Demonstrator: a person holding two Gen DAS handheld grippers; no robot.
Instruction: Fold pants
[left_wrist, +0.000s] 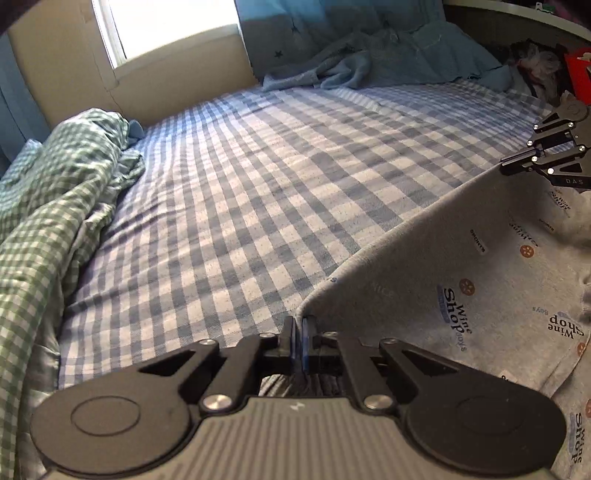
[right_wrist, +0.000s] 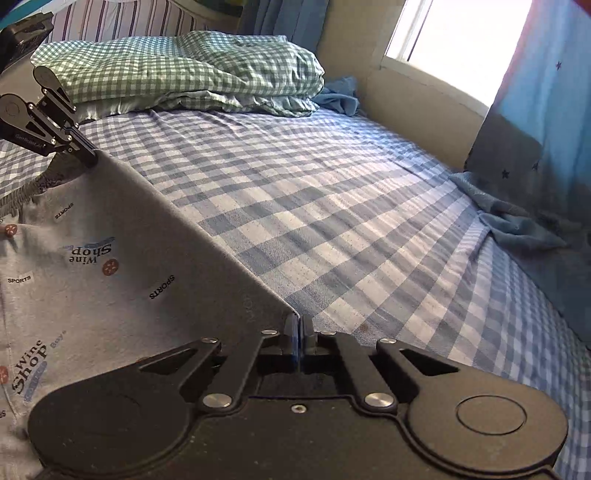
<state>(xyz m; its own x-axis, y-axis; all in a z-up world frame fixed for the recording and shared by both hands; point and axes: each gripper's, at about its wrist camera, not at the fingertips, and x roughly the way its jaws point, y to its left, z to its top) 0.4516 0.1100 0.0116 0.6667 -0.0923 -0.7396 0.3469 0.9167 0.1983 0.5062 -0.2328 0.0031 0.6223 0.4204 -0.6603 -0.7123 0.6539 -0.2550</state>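
Grey pants (left_wrist: 461, 266) printed with "Wine Shop" and "SPORTS" hang stretched above a blue checked bed. My left gripper (left_wrist: 301, 321) is shut on one corner of their top edge, by the dark elastic waistband. My right gripper (right_wrist: 298, 321) is shut on the other corner. The edge runs taut between them. In the left wrist view the right gripper (left_wrist: 508, 168) shows at the far right. In the right wrist view the pants (right_wrist: 110, 266) fill the left side and the left gripper (right_wrist: 90, 160) shows at the upper left.
The blue checked bed sheet (left_wrist: 240, 192) lies flat under the pants. A green checked duvet and pillow (right_wrist: 177, 74) are heaped at one end. Blue towels or clothes (left_wrist: 343, 66) and a star-print curtain (right_wrist: 535, 129) lie by the wall under a window (left_wrist: 173, 26).
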